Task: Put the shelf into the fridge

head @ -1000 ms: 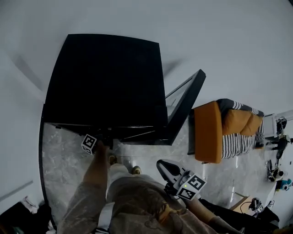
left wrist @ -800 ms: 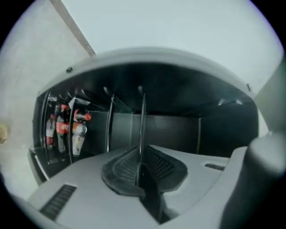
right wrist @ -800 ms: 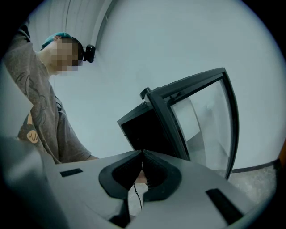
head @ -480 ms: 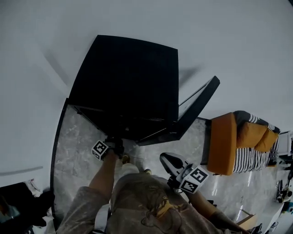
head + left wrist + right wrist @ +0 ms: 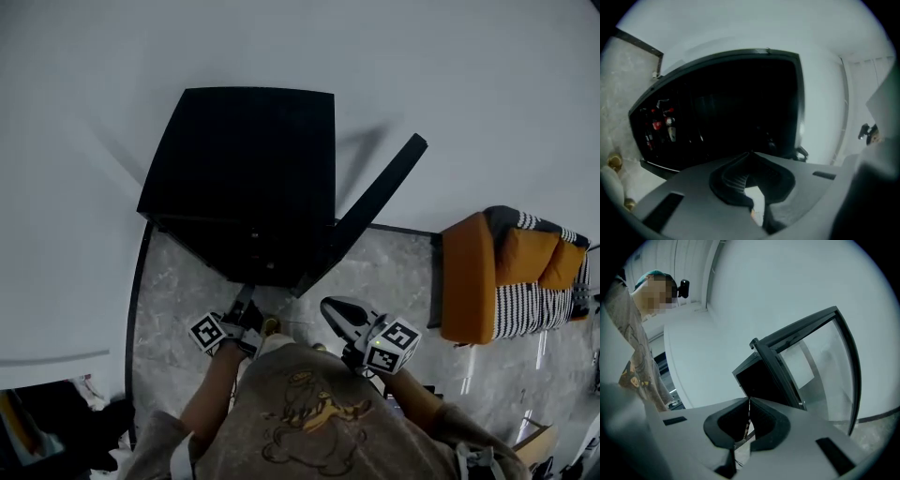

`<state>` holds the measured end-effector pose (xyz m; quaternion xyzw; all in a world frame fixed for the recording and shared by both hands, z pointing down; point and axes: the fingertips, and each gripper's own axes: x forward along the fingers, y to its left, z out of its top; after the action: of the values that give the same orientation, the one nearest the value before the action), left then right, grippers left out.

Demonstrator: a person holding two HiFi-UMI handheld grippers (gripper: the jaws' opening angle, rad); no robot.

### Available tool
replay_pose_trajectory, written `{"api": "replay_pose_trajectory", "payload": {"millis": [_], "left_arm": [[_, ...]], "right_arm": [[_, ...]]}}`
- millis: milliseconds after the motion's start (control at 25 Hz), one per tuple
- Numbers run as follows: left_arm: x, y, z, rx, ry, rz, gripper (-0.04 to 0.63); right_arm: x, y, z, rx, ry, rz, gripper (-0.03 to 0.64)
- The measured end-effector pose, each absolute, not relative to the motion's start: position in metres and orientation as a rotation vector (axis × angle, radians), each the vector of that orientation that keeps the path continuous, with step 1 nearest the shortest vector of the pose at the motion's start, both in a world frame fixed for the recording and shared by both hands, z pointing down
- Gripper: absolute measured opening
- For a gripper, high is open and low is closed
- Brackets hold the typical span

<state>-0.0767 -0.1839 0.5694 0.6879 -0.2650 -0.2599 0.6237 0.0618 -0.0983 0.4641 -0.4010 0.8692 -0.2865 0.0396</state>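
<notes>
A black fridge (image 5: 244, 178) stands against the white wall with its glass door (image 5: 375, 202) swung open to the right. Its inside is too dark to show a shelf. My left gripper (image 5: 244, 302) hangs just in front of the fridge's lower edge, jaws shut with nothing seen between them. In the left gripper view my left gripper (image 5: 751, 153) faces the dark fridge (image 5: 731, 108). My right gripper (image 5: 328, 307) is held lower right, below the door's foot, also shut. In the right gripper view my right gripper (image 5: 749, 401) points at the door (image 5: 811, 362).
Several bottles (image 5: 663, 124) stand at the left inside the fridge. An orange sofa (image 5: 473, 277) with striped cushions sits to the right on the grey marble floor (image 5: 394, 272). The person's torso fills the lower middle of the head view.
My left gripper has drawn back from the fridge's lower front toward the person. The right gripper has stayed about where it was. The head view has shifted.
</notes>
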Motion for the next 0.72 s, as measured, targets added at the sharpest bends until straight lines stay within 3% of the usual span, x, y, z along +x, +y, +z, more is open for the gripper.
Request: {"api": "replay_pose_trajectory", "payload": {"millis": [720], "left_arm": [[-0.035,-0.086,0.414,2.382,-0.518,-0.246,0.005]], "right_arm": [[0.041,-0.060,0.454,-1.024,2.812,-0.791,0.021]]}}
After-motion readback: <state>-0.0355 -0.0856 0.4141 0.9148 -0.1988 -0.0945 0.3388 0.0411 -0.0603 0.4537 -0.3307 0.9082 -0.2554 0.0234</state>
